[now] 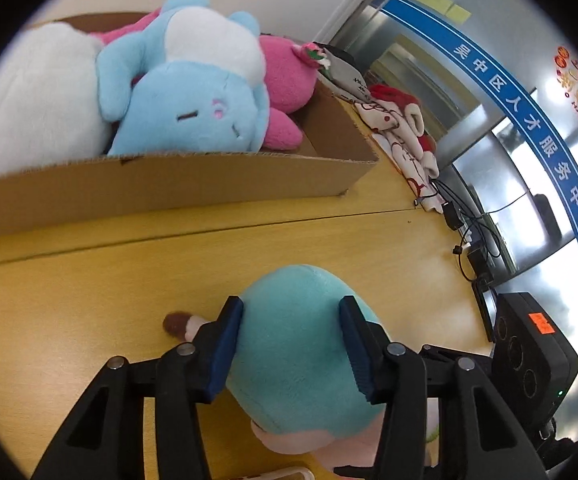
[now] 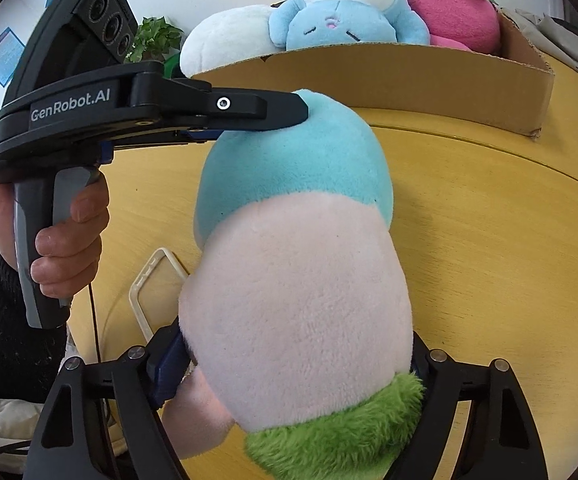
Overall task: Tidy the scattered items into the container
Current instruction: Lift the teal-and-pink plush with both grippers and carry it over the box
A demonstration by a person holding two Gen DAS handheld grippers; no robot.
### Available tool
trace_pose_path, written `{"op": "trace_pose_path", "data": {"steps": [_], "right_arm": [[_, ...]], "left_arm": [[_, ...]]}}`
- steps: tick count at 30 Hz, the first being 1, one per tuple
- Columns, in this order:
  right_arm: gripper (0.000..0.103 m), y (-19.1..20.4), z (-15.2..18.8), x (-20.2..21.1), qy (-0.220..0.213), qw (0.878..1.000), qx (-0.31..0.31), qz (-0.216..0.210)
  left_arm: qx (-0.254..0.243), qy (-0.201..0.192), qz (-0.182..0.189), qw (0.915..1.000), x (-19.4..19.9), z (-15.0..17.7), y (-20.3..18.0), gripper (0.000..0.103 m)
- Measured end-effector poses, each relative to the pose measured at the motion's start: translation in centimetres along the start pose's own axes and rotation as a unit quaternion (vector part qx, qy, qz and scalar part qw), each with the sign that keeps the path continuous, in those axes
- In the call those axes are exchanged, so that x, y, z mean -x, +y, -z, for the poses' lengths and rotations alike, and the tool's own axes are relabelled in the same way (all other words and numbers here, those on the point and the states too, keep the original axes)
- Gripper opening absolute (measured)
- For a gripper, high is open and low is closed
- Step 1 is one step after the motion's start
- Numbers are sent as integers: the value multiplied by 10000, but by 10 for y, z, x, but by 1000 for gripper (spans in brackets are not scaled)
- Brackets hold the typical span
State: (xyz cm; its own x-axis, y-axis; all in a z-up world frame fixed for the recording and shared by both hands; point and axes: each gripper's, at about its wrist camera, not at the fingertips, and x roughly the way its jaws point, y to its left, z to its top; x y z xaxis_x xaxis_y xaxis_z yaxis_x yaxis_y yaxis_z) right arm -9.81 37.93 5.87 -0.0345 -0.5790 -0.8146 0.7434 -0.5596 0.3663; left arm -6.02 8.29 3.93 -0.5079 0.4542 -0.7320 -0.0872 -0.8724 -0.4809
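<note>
Three soft toys already lie in the cardboard box (image 1: 177, 184) at the upper left of the left wrist frame: a white plush (image 1: 37, 104), a blue plush (image 1: 193, 116) and a pink plush (image 1: 285, 76). One item remains in hand, a teal and pink plush (image 2: 297, 280) at the centre of the right wrist frame, above the table (image 1: 89, 280) in front of the box.

The left tongs (image 1: 291, 344) are clamped on its teal end, pads pressing into the fabric. The right tongs (image 2: 289, 364) straddle its pink and green end; its bulk hides the pads, so whether they press or merely flank it cannot be told. A phone case (image 2: 157, 284) lies on the table at lower left of that frame, probably still to be dealt with.

The box's near wall stands between toy and pile, and only its right end, beside the pink plush, shows free room. Folded cloth (image 1: 401, 136) and cables (image 1: 461, 224) crowd the table's right edge.
</note>
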Motion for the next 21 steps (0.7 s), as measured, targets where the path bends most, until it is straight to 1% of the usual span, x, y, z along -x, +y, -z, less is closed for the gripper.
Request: {"op": "trace_pose_path", "data": {"steps": [1,2,4,6,8,11,12,15,16,18,21], "right_arm": [[87,1,0,2,-58,10000,7,-2],[87,10,3,2,-143,9999,11,0],[87,11,-1,14,-357,9994,51,8],[87,12,-11,30,-601,9981,126,32],[87,12,-25,47,-856,9960,220,91],[87,13,-57,79,-1301,9903,389,305],[87,12,-71,93,-1458,9873,465,431],[87,4,-105,129,-1864,9781,632,677],[87,1,-115,138,-1974,9757,642,707],[87,-7,-135,152,-2155,9713,658,759],[87,-23,-160,157,-2302,9679,637,783]], "left_arm": [[-21,-25,-5,10000,3,-2,-2,46],[-59,-69,-5,10000,7,-6,-6,46],[-206,-215,-18,9996,18,-16,-16,45],[-435,-393,-79,9983,32,-32,-32,45],[-778,-609,-151,9950,47,-55,-53,45],[-1295,-937,-246,9868,69,-96,-86,44],[-1504,-1066,-292,9824,77,-112,-98,44],[-1919,-1382,-353,9710,95,-154,-126,43],[-2013,-1455,-354,9680,98,-167,-132,43],[-2103,-1547,-350,9647,101,-191,-141,43],[-2160,-1624,-424,9619,96,-219,-147,43]]}}
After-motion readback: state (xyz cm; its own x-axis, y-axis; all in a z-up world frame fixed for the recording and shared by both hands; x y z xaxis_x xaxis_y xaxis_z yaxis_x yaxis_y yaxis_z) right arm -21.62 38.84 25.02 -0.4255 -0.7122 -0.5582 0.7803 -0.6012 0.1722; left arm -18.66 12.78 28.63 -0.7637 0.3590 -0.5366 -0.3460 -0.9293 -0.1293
